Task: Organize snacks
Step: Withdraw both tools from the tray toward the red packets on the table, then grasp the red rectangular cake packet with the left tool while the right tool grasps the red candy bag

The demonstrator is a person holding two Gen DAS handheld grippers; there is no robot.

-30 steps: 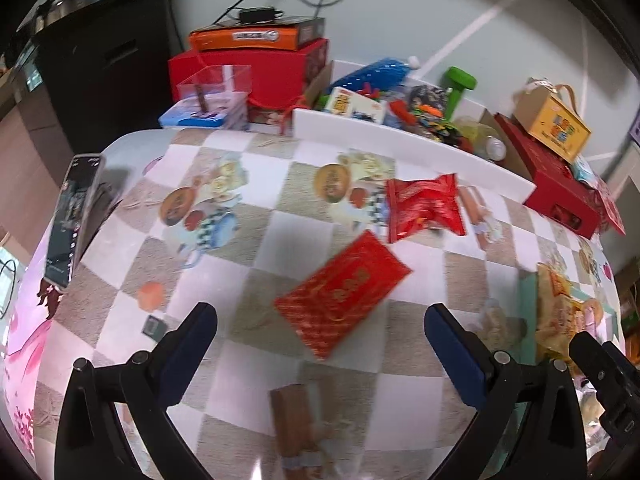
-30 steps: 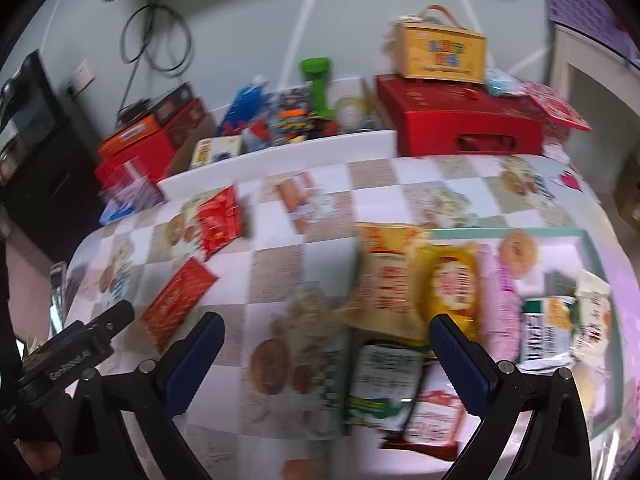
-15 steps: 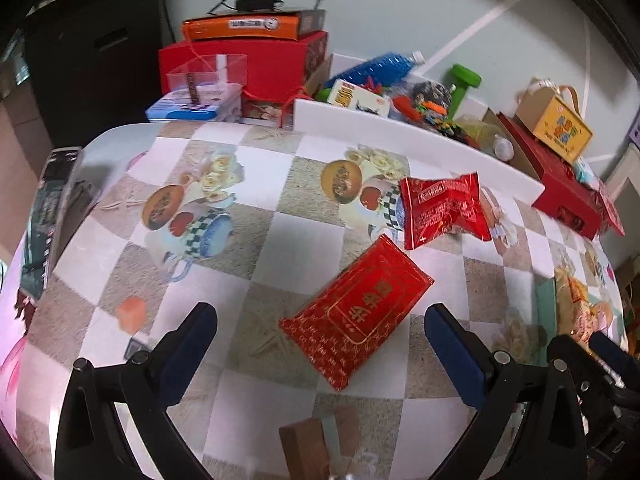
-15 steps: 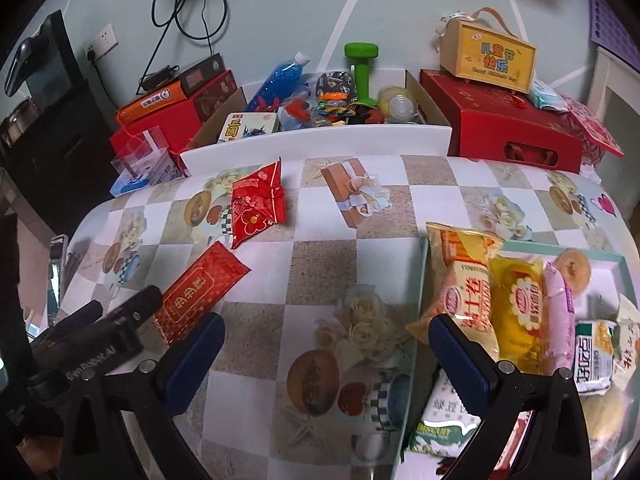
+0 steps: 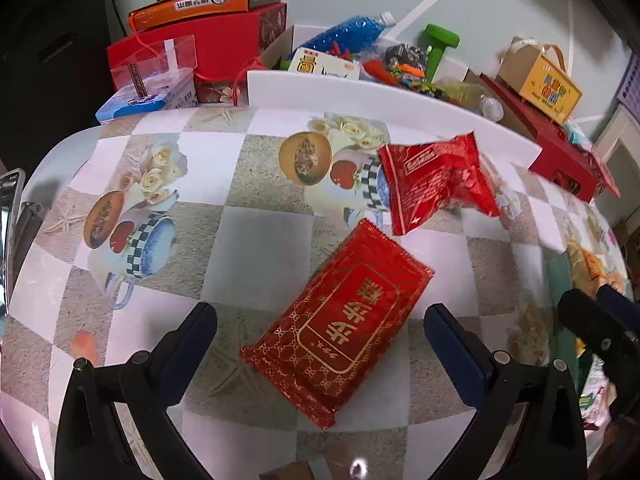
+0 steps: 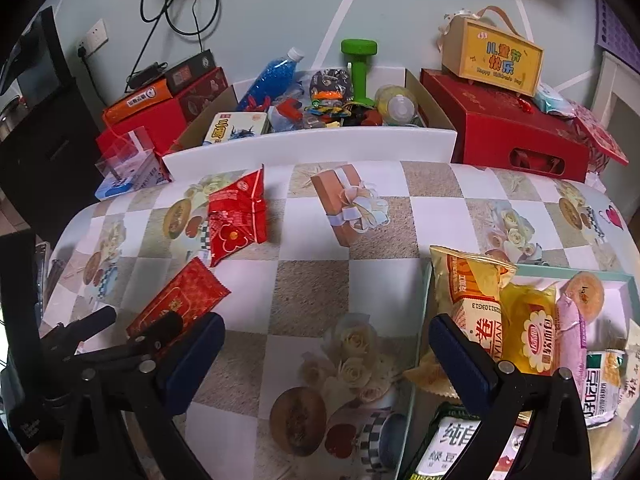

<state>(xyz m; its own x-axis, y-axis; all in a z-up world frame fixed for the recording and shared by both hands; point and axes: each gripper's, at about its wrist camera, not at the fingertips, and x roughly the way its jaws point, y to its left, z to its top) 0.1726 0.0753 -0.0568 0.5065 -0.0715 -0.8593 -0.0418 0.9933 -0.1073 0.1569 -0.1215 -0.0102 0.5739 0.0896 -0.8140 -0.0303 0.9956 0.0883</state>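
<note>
A flat red packet with gold lettering (image 5: 340, 324) lies on the patterned tablecloth, directly between the wide-apart fingers of my left gripper (image 5: 320, 332), which is open just above it. Behind it rests a puffy red snack bag (image 5: 434, 180). In the right wrist view the same flat packet (image 6: 176, 304) and puffy bag (image 6: 236, 216) lie at the left. My right gripper (image 6: 324, 344) is open over bare cloth, beside a teal-rimmed tray (image 6: 424, 320) holding several snack packs, among them a yellow bag (image 6: 472, 292).
A white box wall (image 6: 308, 148) runs along the table's far edge, with a cardboard box of toys, a blue bottle and a green dumbbell (image 6: 358, 68) behind. Red gift boxes (image 6: 508, 132) stand at back right, more boxes (image 5: 200, 32) at back left. A phone (image 5: 8, 208) lies at the left edge.
My left gripper has moved forward and down, so the flat red packet now sits between its fingers. My right gripper drew back and left from the tray, over open cloth.
</note>
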